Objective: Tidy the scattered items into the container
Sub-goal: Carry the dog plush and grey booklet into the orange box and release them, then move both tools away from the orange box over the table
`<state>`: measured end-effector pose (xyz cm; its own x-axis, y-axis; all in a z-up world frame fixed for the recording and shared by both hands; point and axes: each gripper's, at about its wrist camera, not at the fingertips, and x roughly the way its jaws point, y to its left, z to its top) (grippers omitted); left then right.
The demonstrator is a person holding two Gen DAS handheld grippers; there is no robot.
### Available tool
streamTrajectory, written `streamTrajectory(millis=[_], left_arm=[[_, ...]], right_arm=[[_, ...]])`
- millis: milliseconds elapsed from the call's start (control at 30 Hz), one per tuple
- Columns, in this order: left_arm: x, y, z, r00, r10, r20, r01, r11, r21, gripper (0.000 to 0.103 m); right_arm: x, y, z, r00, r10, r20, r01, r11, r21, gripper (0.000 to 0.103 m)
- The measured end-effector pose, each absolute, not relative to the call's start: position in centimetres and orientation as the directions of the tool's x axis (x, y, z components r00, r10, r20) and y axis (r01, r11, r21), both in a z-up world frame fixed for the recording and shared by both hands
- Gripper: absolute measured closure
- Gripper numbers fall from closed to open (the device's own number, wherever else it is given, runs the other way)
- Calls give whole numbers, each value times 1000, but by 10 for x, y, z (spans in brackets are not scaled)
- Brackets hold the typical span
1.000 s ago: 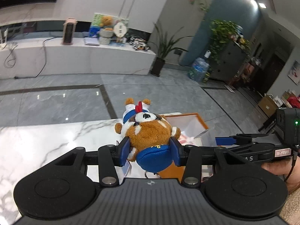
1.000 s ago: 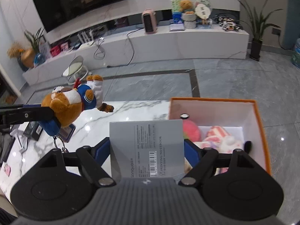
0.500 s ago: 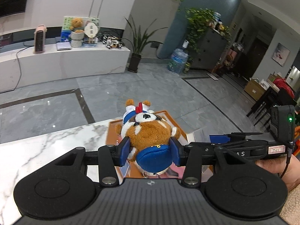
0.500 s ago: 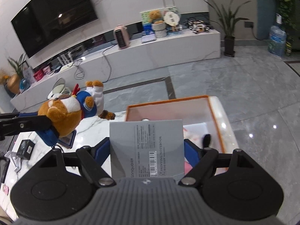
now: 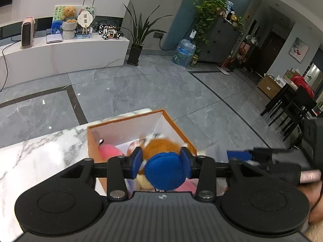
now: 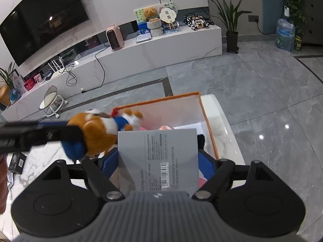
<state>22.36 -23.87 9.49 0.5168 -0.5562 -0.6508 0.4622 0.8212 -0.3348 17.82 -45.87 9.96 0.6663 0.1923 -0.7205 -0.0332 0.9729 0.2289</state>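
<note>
Right wrist: "PAINTING NOTEBOOK" on notebook

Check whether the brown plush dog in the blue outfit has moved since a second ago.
Yes. The brown plush dog, between the left gripper's closing jaws, was beside the orange box; now it's above it.

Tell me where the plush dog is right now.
The plush dog sits between the closing jaws of the left gripper, held over the orange box, left of the grey notebook.
</note>
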Motion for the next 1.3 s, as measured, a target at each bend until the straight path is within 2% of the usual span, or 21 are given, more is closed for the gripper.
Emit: streamTrajectory(millis=[233,567,700,767,800,833,1067,1233,1300], left_arm=[[241,-265,93,521,-555,-649,480,819,-315,66],[260,-294,102,584,-581,-567,504,807,-308,69],[260,-304,95,596,-541,-594,499,829,-253,66],[259,-303,91,600,-532,-597,494,834,-247,55],[258,-302,89,604,-530,-595,488,836,-250,42],[258,-301,89,609,-527,-593,482,839,-251,38],[259,-293,89,607,-516,-605,469,847,-251,36],[258,-289,89,602,-516,-610,474,845,-247,25],[258,-288,89,602,-514,-611,474,846,-245,24]], right_arm=[[184,-466,88,651,186,-736,-22,974,227,20],[190,-467,78,637,187,-748,-21,974,226,20],[195,-460,69,602,179,-779,-36,980,197,19],[196,-459,66,593,169,-787,-37,982,183,19],[195,-459,67,597,170,-784,-37,982,185,17],[194,-459,68,602,173,-779,-38,981,188,15],[192,-458,68,614,163,-772,-31,983,184,12],[195,-456,71,617,155,-772,-24,984,179,12],[196,-454,72,617,149,-773,-20,985,174,12]])
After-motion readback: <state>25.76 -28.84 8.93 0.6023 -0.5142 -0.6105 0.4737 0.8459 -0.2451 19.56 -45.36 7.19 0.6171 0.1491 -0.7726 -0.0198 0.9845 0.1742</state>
